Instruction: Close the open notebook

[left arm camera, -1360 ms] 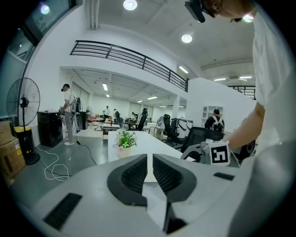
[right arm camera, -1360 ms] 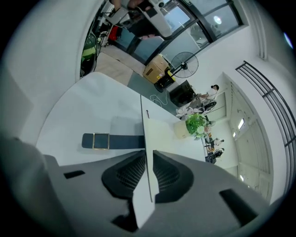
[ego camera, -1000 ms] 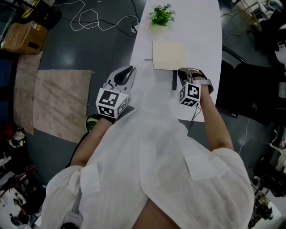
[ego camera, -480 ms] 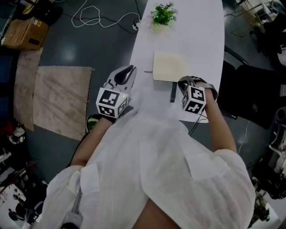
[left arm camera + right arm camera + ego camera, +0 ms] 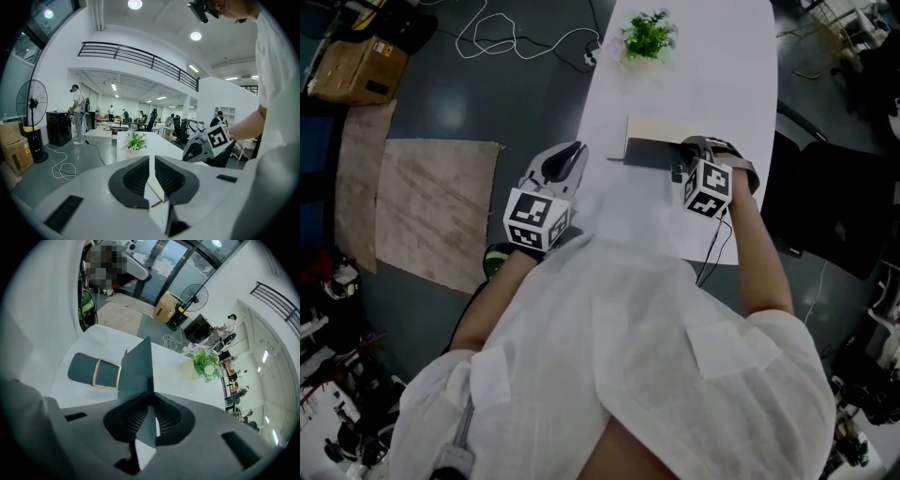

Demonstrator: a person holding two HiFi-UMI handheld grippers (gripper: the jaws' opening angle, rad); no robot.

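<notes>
**Notebook cover half raised**
The notebook (image 5: 657,129) lies on the table (image 5: 727,84) near the plant (image 5: 649,36). Our right gripper (image 5: 151,399) pinches its dark cover (image 5: 136,369), which stands tilted over the page; the jaws have just been opening slightly. Our left gripper (image 5: 152,161) hangs off the table's left edge, jaws pressed together, empty.

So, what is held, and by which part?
The right gripper pinches the notebook cover by its free edge, though its jaws have just been opening; the left gripper holds nothing.
</notes>
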